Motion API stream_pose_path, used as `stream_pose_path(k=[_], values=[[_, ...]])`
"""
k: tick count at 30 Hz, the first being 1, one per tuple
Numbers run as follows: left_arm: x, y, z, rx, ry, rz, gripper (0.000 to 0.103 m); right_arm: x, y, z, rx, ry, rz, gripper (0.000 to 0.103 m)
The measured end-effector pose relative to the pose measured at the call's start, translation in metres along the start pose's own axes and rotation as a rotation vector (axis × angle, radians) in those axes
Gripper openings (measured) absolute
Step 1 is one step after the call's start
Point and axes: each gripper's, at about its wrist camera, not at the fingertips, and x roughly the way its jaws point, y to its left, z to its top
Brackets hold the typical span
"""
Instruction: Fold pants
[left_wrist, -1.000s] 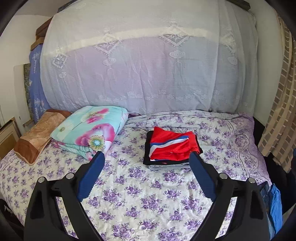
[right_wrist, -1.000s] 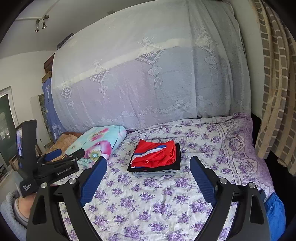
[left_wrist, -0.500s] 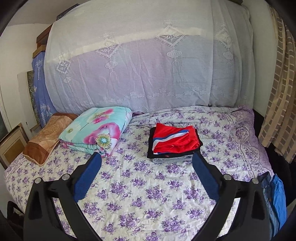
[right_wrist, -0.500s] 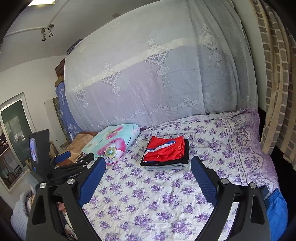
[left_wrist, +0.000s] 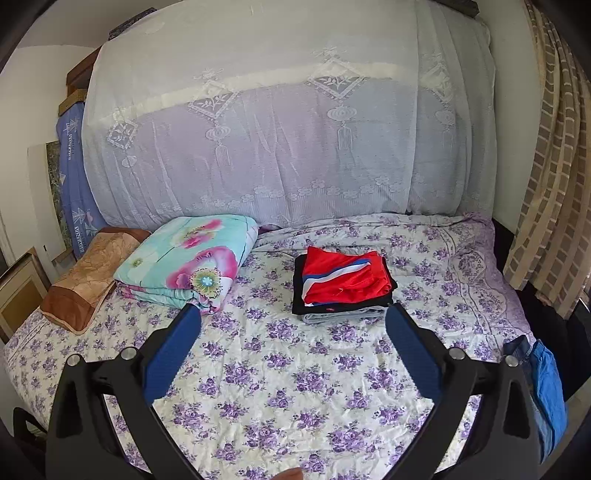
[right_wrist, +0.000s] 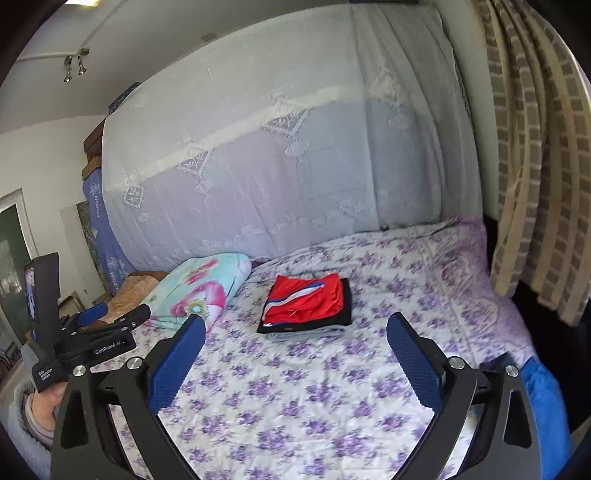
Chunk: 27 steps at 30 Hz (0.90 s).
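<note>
right view alone shows left gripper (right_wrist: 110, 317) from the side, held above the bed's left edge | left gripper (left_wrist: 293, 325) wide apart, empty | right gripper (right_wrist: 295, 332) wide apart, empty | one clothes stack (left_wrist: 341, 286), red pants on top, mid-bed (left_wrist: 295, 387) | blue jeans (left_wrist: 546, 387) at right edge | one quilt (left_wrist: 188, 260), one pillow (left_wrist: 85, 280)

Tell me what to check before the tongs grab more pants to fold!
1. Left tongs open, holding nothing: ok.
2. Right tongs open, holding nothing: ok.
3. Folded stack neat, red pair on top: ok.
4. Bare floral bedspread in front of the stack for laying pants out: ok.
5. Next pants found: blue denim hangs at the bed's right edge; whether it is pants, cannot tell.
6. Tongs touching that denim: not ok, both are apart from it.
</note>
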Motion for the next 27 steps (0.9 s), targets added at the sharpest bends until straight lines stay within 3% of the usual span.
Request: stream_pose_path(k=[9,16,19,27], values=[[0.013,-0.001,-0.001,0.033,0.008,0.030,0.098,0.060,0.035,-0.014,0.001,0.076,0.033,0.099],[0.021,-0.007,0.001,0.038,0.015,-0.008,0.098,0.072,0.039,-0.013,0.005,0.086,0.055,0.099],[0.024,-0.012,0.000,0.057,-0.004,0.024,0.098,0.073,0.039,-0.012,0.006,0.090,0.058,0.099],[0.037,-0.009,0.000,0.026,0.048,0.005,0.098,0.079,0.040,-0.011,0.011,0.090,0.063,0.099]])
